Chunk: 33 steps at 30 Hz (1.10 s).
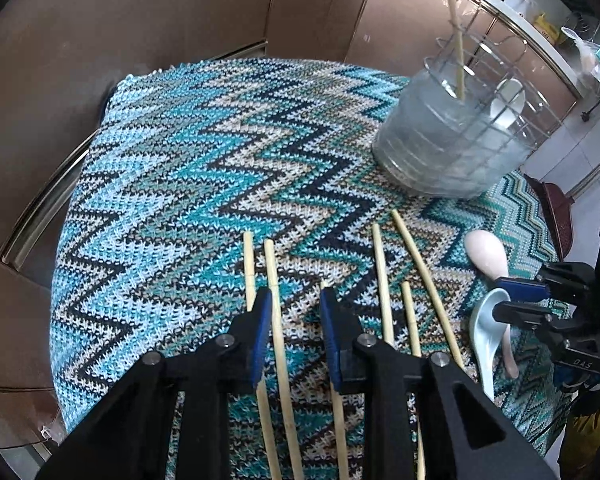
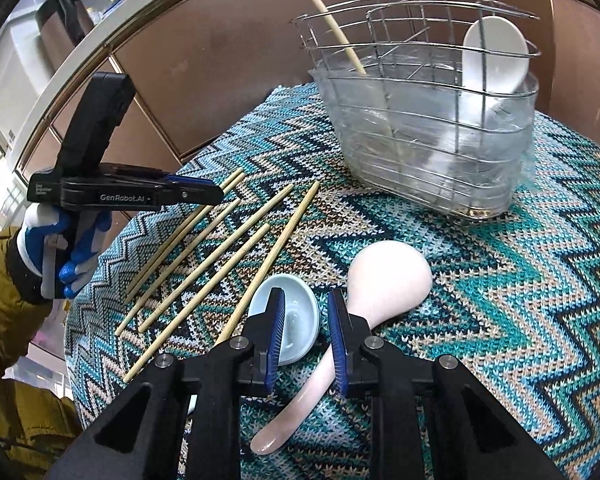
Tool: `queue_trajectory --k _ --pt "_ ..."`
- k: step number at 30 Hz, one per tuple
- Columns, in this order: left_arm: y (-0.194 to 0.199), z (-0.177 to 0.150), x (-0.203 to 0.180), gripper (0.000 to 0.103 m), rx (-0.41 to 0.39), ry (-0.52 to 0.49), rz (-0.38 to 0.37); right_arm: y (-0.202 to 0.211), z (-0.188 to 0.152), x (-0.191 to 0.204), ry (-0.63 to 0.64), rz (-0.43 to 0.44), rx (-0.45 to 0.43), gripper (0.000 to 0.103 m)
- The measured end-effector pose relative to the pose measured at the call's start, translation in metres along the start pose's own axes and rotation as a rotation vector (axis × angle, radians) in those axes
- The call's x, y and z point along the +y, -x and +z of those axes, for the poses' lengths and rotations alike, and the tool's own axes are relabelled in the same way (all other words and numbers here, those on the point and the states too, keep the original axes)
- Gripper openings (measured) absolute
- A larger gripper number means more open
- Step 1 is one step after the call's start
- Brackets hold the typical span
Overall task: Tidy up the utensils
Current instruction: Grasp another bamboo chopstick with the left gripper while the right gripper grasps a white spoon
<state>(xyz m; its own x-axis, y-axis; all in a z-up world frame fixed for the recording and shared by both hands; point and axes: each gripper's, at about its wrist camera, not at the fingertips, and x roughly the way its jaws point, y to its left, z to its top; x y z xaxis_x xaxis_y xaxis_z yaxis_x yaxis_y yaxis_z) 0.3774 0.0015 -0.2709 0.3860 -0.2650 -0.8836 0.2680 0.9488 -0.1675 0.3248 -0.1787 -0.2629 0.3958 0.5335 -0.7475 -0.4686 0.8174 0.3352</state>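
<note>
**Left gripper** point(image 1: 296, 294): angled steeply down over the near part of the cloth-covered table point(image 1: 160, 200). Jaws apart, clamping nothing. One bamboo chopstick point(image 1: 278, 344) lies on the cloth in the gap, close beside the left blue pad. A second chopstick point(image 1: 339, 420) passes under the right finger. A blue-and-white gloved hand point(image 2: 60, 252) holds this gripper's handle.

**Right gripper** point(image 2: 306, 294): pointed down at the two spoons. Jaws apart, not pressing on anything. The left finger stands over the bowl of the light blue soup spoon point(image 2: 302, 320) and the right finger over the neck of the pink spoon point(image 2: 392, 276). The blue spoon's rim sits in the gap.

**Spoons, loose**: two. The light blue one lies bowl up and the pink one bowl down. They lie side by side and touch near the pink neck, by the table's right edge in the left wrist view.

**Chopsticks, loose** point(image 1: 382, 280): six in all, roughly parallel, spread between the two grippers. The outermost one ends just beside the blue spoon.

**Wire utensil caddy** point(image 2: 432, 140): has a clear plastic liner and stands upright at the far edge of the table, beyond the spoons. It holds one leaning chopstick point(image 2: 328, 16) in one compartment and a white spoon point(image 2: 496, 52), bowl up, in another.

**Cloth**: zigzag knit in teal, navy and cream.

**Surroundings**: brown panelled cabinets point(image 1: 140, 20) behind the table.
</note>
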Motion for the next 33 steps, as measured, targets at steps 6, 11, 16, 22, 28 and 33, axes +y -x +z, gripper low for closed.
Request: queue_trajectory --k 6,11,16,22,28,33 --pt "-0.008 0.002 0.001 0.023 0.024 0.004 0.011 -0.006 0.002 -0.003 0.018 0.013 0.035 0.013" --pt "-0.011 0.003 0.004 0.023 0.036 0.014 0.010 -0.004 0.003 -0.011 0.019 0.031 0.043 0.011" --pt "-0.013 0.006 0.006 0.023 0.048 0.024 0.004 -0.006 0.003 -0.008 0.035 0.031 0.051 0.011" --pt "-0.019 0.015 0.005 0.020 0.071 0.028 0.012 -0.008 0.003 -0.007 0.048 0.034 0.062 0.009" --pt "-0.025 0.023 0.003 0.012 0.082 0.042 0.033 -0.009 0.003 -0.007 0.060 0.041 0.072 0.007" --pt "-0.024 0.023 0.005 0.005 0.077 0.060 0.048 -0.009 0.004 -0.005 0.082 0.026 0.075 0.007"
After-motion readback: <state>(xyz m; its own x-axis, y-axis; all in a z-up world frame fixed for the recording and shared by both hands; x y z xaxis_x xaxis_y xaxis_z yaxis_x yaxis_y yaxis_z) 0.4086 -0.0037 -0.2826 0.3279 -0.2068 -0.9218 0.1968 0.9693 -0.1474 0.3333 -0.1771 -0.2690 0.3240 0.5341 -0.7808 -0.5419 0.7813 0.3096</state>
